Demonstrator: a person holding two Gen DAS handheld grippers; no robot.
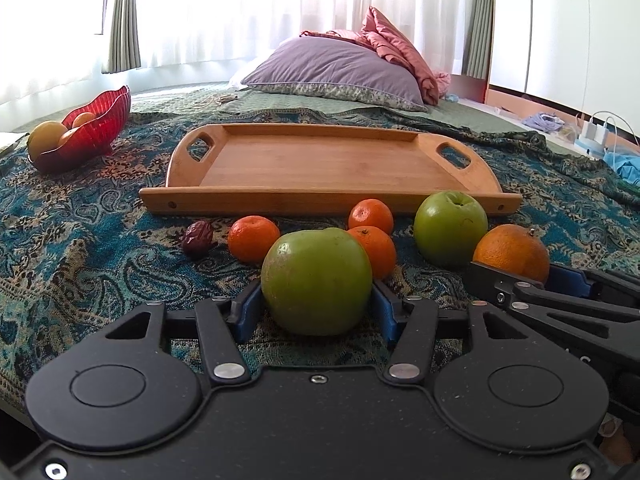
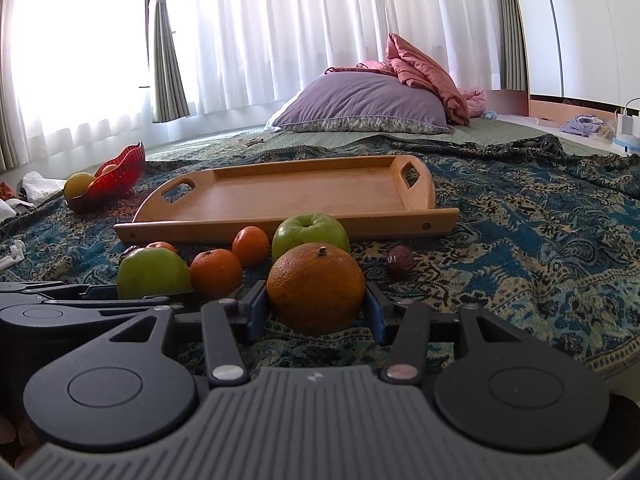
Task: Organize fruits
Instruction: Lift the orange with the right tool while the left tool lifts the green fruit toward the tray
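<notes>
Left gripper (image 1: pixel 316 312): matte black body, smooth plate speckled with dust, 2 round discs, silver rivets and screws, blue pads on black fingers. Right gripper (image 2: pixel 316 312): same black linkage, blue pads, but a ribbed grey plate.

Mandarin (image 2: pixel 161 245) mostly hidden behind green apple (image 2: pixel 152 273)

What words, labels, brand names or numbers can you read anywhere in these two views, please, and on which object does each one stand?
None can be read.
Wooden tray: bare wood, no print.
Green apples and large orange: no stickers visible.
Red bowl: no marking.
Left tool and right tool: plain black bodies; a faint mark on the right tool's arm in the left wrist view is too blurred to read.
</notes>
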